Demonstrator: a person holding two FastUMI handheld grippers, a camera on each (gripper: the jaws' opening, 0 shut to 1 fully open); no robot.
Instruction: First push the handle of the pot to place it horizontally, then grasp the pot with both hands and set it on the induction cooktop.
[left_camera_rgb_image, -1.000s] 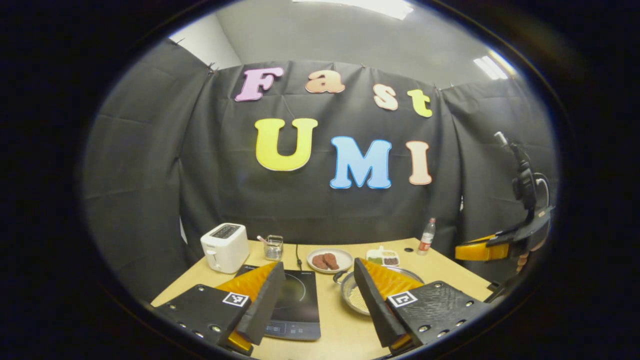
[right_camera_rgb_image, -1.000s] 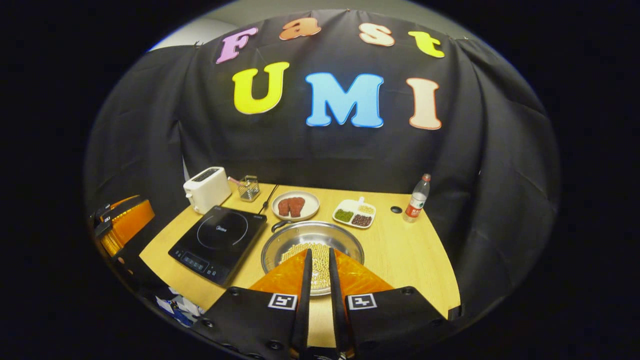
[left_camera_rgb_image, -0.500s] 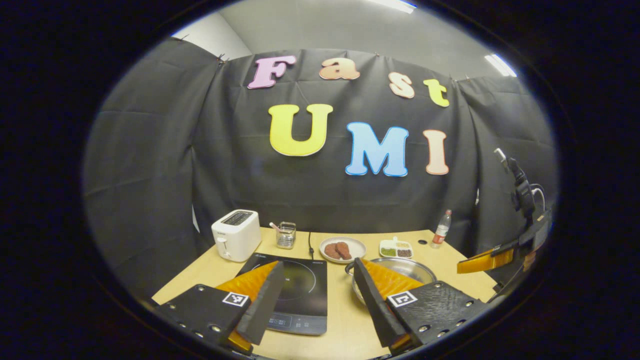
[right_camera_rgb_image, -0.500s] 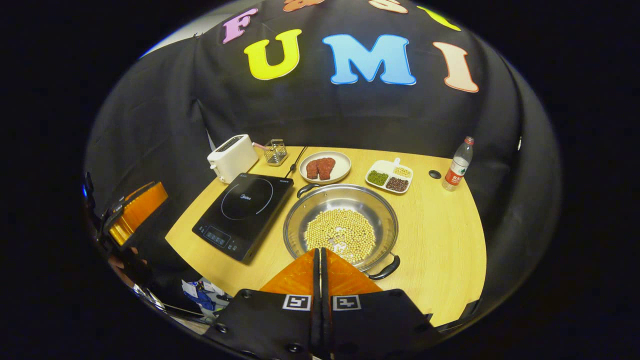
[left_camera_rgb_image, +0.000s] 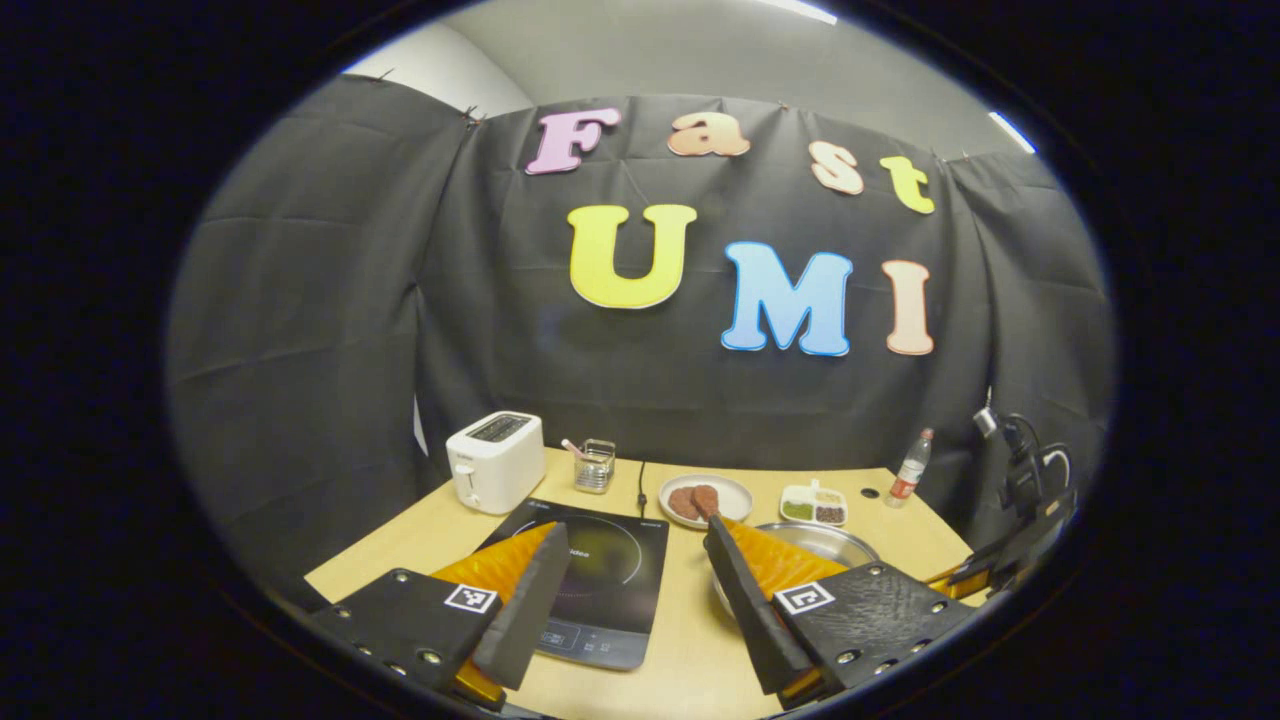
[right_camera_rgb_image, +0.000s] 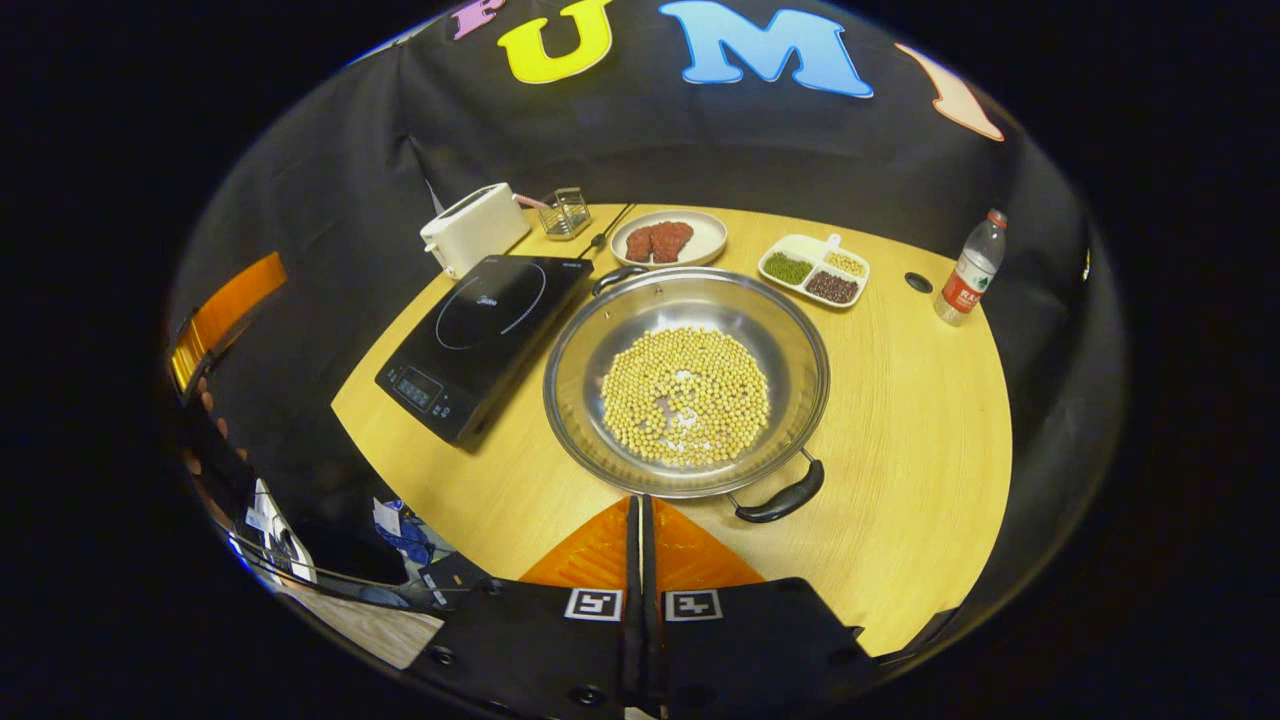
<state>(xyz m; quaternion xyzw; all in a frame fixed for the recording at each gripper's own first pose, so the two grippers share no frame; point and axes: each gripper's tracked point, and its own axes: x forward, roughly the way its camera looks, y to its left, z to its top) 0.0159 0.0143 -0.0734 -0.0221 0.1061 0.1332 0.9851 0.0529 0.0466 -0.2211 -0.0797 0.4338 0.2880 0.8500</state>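
Right gripper (right_camera_rgb_image: 641, 510) is clenched on nothing above the table's near edge; left gripper (left_camera_rgb_image: 630, 590) is released, fingers wide apart

On the table (right_camera_rgb_image: 900, 400), largest first: the pot (right_camera_rgb_image: 686, 380) of beans in the middle, near handle (right_camera_rgb_image: 782, 497) at 5 o'clock, far handle at 11 o'clock; the induction cooktop (right_camera_rgb_image: 480, 335) just beside it at 9 o'clock; then the toaster (right_camera_rgb_image: 470, 227), the plate of meat (right_camera_rgb_image: 668, 238), the bottle (right_camera_rgb_image: 968, 268)

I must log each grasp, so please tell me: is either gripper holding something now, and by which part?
Nothing is held. The left gripper is open over the table; the right gripper is shut on nothing, just short of the round steel pot of beans.
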